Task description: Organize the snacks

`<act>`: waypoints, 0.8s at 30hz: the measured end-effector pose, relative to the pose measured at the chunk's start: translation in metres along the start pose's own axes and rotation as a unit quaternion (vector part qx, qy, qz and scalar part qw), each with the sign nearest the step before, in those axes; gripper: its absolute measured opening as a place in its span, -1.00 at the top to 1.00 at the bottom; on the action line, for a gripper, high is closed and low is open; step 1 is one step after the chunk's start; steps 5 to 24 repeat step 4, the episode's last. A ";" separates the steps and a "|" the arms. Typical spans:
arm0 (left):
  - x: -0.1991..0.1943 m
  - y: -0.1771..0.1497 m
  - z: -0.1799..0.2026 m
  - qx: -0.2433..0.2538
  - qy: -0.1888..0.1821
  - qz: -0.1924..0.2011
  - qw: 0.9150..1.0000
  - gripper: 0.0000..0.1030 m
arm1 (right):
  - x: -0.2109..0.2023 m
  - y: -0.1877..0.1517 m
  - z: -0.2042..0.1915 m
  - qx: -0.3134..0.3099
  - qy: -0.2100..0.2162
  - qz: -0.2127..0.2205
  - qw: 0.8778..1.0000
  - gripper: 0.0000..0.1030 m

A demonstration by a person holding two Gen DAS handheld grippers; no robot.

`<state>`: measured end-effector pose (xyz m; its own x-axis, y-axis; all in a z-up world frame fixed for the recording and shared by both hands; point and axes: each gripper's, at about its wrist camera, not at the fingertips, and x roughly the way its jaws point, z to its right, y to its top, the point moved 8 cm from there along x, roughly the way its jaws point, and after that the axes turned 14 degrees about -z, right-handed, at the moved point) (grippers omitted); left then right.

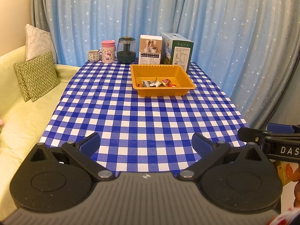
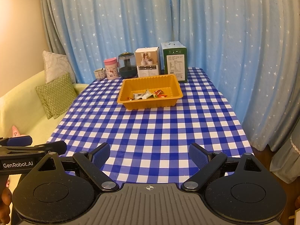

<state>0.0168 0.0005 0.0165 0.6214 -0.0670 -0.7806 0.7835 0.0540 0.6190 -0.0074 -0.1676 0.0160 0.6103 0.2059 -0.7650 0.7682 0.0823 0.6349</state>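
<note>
Both tools over the near edge of the bench (image 1: 150, 112), angled down at the blue-and-white checked cloth. Left tool (image 1: 146, 142) jaws spread wide, nothing between them, only cloth below. Right tool (image 2: 149, 154) same: spread wide, empty. Each tool shows at the edge of the other's view, so they sit side by side, close together, not touching anything on the bench.

Snacks (image 1: 156, 83) are a few small wrapped packets, red/orange and silver, lying bunched at the near side of the orange tray (image 1: 163, 91). Right wrist view shows the same: snacks (image 2: 148, 94) in the tray (image 2: 150, 103), none loose on the cloth that I can see. Tray sits toward the far end of the bench, well apart from both tools.

Behind the tray, along the far edge, left to right: small cup (image 1: 93, 55) with a spoon in it, pink-lidded mug (image 1: 108, 51), dark green jar with clear dome (image 1: 126, 50), white box (image 1: 150, 49), green box (image 1: 177, 49). Both boxes upright, just behind the tray.

Left of the bench: pale yellow sofa (image 1: 22, 116) with a green zigzag cushion (image 1: 37, 76). Blue star curtain (image 1: 168, 15) behind everything
</note>
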 end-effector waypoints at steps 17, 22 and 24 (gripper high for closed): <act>0.002 -0.001 0.000 -0.001 -0.003 0.001 1.000 -1.00 | 0.002 -0.002 0.001 0.003 0.000 -0.001 1.000 -0.76; 0.002 -0.001 0.000 -0.001 -0.003 0.001 1.000 -1.00 | 0.002 -0.002 0.001 0.003 0.000 -0.001 1.000 -0.76; 0.002 -0.001 0.000 -0.001 -0.003 0.001 1.000 -1.00 | 0.002 -0.002 0.001 0.003 0.000 -0.001 1.000 -0.76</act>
